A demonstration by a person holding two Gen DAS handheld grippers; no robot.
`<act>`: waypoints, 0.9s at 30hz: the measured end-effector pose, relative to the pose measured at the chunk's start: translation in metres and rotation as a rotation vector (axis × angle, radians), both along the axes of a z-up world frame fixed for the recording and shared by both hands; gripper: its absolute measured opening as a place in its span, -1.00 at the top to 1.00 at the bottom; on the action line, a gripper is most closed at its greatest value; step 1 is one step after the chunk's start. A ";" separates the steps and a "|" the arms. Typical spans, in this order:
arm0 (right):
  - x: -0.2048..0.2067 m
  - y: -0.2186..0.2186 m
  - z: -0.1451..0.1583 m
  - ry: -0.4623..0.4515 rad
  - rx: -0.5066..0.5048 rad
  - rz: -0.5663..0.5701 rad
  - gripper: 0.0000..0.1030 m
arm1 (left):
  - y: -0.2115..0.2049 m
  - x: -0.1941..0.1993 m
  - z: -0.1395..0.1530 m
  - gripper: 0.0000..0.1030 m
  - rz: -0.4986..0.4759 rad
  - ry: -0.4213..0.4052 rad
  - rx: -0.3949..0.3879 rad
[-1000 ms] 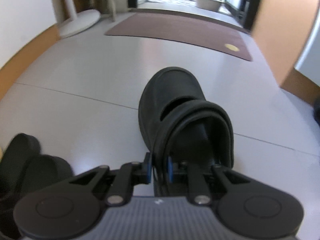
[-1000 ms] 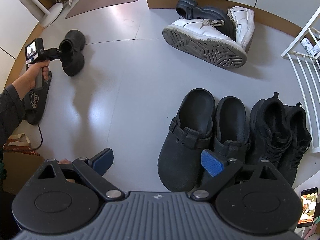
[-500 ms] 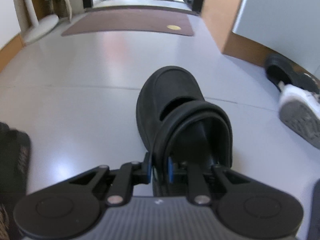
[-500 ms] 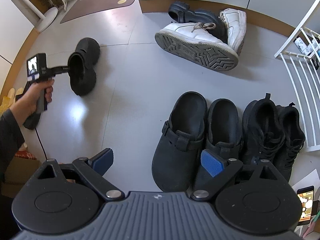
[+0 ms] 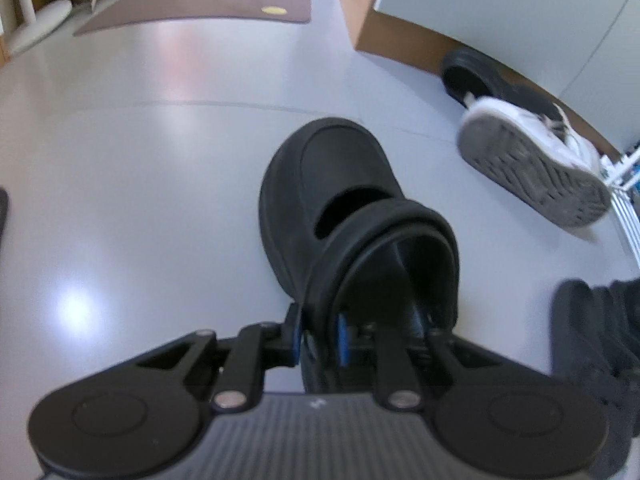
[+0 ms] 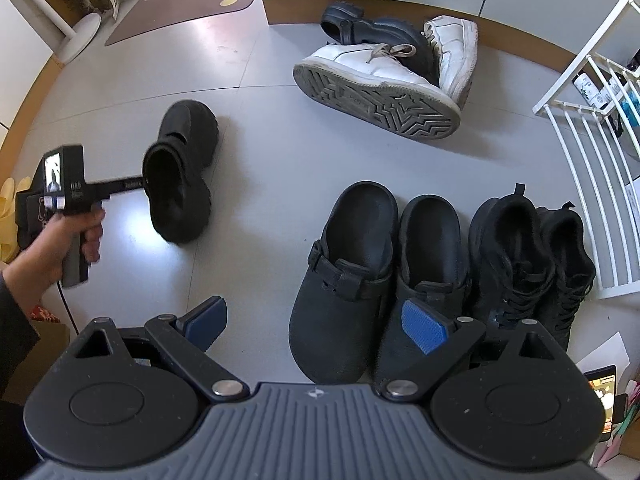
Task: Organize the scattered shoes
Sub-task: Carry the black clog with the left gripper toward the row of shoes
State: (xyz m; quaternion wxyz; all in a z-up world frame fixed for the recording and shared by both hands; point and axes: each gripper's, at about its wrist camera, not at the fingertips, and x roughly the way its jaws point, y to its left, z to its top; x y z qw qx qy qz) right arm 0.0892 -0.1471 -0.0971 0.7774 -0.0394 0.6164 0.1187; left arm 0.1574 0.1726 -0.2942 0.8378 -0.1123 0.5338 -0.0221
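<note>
Clog (image 5: 352,216) in transit: a black chunky-soled shoe rides across a pale grey floor (image 5: 132,184), its heel rim pinched between the narrow blue pads of the left gripper (image 5: 320,338), toe pointing away from the hand (image 6: 60,240) that carries it. The jaws have just been easing apart a touch, yet the rim sits between them and the pads look to be pressing on it. The right gripper (image 6: 316,320) hangs wide and empty above a tidy row: two black clogs (image 6: 344,276), then a pair of black lace-up sneakers (image 6: 528,264) beside a white rack (image 6: 592,184). By the wall lies an unsorted heap, a white sneaker (image 6: 380,80) on its side against a dark shoe (image 6: 360,26).

Done well, the carried clog would go down sole-flat at the open end of the row, toe in line with its neighbours, the grip firm until it rests. Whether its sole is clear of the floor is hard to judge. The left view is blurred, and the gripper body hides the lower heel.
</note>
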 end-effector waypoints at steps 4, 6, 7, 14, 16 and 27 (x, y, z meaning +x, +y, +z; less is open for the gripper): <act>0.001 0.001 -0.001 0.003 -0.003 0.004 -0.89 | -0.015 -0.012 -0.002 0.60 -0.030 0.036 -0.037; 0.002 0.001 -0.001 0.003 -0.004 0.003 -0.89 | -0.024 -0.017 -0.004 0.60 -0.055 0.058 -0.049; 0.002 0.001 -0.001 0.003 -0.003 0.004 -0.89 | -0.027 -0.019 -0.004 0.59 -0.064 0.065 -0.054; 0.001 0.002 0.000 0.005 -0.003 0.011 -0.89 | -0.044 -0.038 -0.004 0.57 -0.117 0.097 -0.093; 0.000 0.002 0.000 0.006 -0.003 0.012 -0.89 | -0.049 -0.042 -0.004 0.57 -0.136 0.107 -0.103; 0.001 0.001 -0.001 0.014 -0.006 0.005 -0.89 | -0.075 -0.050 -0.007 0.55 -0.226 0.147 -0.155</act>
